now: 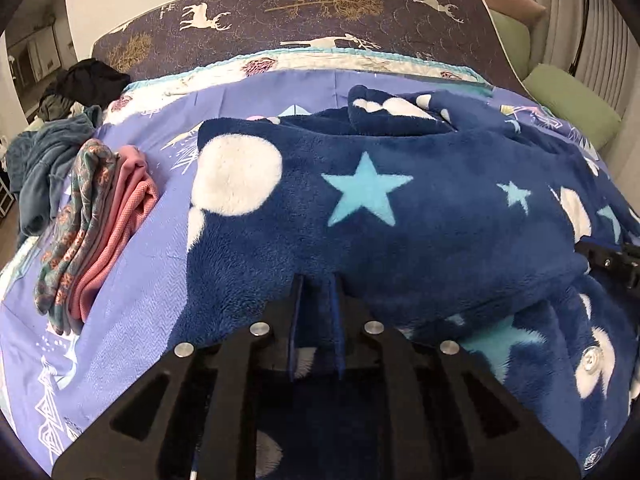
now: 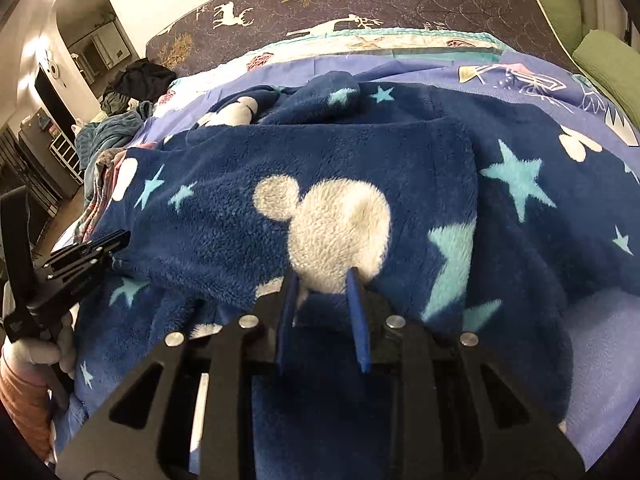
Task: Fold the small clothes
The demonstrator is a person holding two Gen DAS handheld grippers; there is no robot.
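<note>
A navy fleece garment (image 1: 400,208) with light-blue stars and white mouse-head shapes lies spread on the bed, its near part folded over itself. A button (image 1: 592,360) shows on the lower layer. My left gripper (image 1: 319,282) is shut on the near edge of the folded layer, with a strip of fleece pinched between its fingers. It also shows from the side as the left gripper (image 2: 116,240), clamped on the fold's left corner. My right gripper (image 2: 322,280) is shut on the fleece garment (image 2: 340,184), a white tuft bunched between its blue pads. The right gripper (image 1: 612,260) holds the fold's right end.
A folded stack of pink and patterned clothes (image 1: 100,220) lies left of the fleece on the lilac bedspread (image 1: 140,280). A grey-blue heap (image 1: 44,160) and dark clothes (image 1: 88,80) sit beyond it. Green cushions (image 1: 572,108) line the right side. A person's hand (image 2: 36,352) holds the left tool.
</note>
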